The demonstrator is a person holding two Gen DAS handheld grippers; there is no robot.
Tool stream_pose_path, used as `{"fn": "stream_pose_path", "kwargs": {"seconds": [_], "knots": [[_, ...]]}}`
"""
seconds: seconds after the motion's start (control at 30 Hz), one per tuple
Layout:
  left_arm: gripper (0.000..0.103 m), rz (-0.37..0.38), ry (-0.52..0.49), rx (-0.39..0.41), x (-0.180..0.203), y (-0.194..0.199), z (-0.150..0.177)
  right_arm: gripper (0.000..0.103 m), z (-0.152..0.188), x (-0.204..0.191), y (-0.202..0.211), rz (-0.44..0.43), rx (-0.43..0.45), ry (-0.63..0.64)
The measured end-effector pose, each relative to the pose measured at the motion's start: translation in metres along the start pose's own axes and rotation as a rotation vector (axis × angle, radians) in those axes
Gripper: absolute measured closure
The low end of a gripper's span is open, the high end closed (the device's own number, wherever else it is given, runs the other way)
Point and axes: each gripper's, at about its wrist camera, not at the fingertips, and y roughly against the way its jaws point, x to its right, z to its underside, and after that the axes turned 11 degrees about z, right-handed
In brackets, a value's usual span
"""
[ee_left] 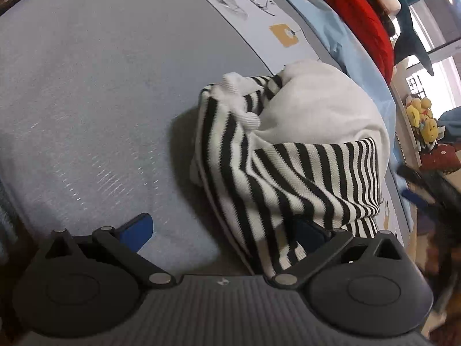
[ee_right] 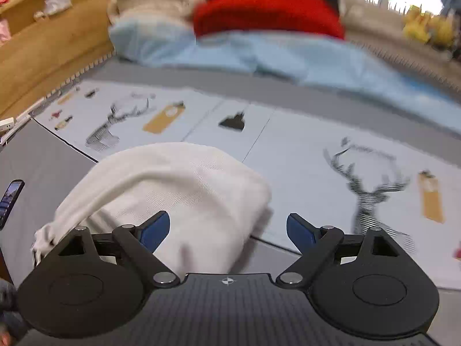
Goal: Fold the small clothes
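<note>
Your left gripper (ee_left: 224,230) is spread wide: the left blue finger (ee_left: 138,230) sits clear over the bed sheet (ee_left: 86,101), while the right finger is mostly hidden under a drape of the striped garment (ee_left: 288,178). Whether that finger touches the cloth cannot be told, but nothing is pinched between the two. The black-and-white striped garment lies bunched in the centre right of the left wrist view, with its plain white part (ee_left: 325,106) heaped above the stripes.

Your right gripper (ee_right: 227,232) stands open, holding nothing. In its view, the white part of the garment (ee_right: 178,184) fills the lower left, partly behind the left blue finger (ee_right: 155,230). The right finger (ee_right: 299,233) is over the printed sheet, near a deer print (ee_right: 366,190).

A red cloth (ee_right: 268,11) and a pale blue cloth (ee_right: 259,54) lie across the top of that frame, blurred. A phone (ee_right: 10,201) sits at the left edge.
</note>
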Motion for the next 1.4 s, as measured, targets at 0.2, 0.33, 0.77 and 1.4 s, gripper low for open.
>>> {"fn": "stream_pose_path", "kwargs": {"seconds": [0.2, 0.33, 0.77, 1.4], "knots": [[0.068, 0.067, 0.04, -0.015, 0.0, -0.018, -0.016, 0.031, -0.047, -0.026, -0.09, -0.042, -0.145, 0.147], [0.072, 0.008, -0.043, -0.058, 0.016, -0.038, -0.06, 0.067, -0.035, -0.02, -0.12, -0.082, -0.264, 0.052], [0.067, 0.007, -0.633, -0.246, 0.187, -0.224, -0.197, 0.072, 0.148, 0.031, 0.008, 0.005, -0.024, -0.761], [0.061, 0.229, -0.576, -0.228, 0.084, -0.09, -0.15, 0.099, 0.087, 0.051, -0.007, 0.048, 0.11, -0.578]]}}
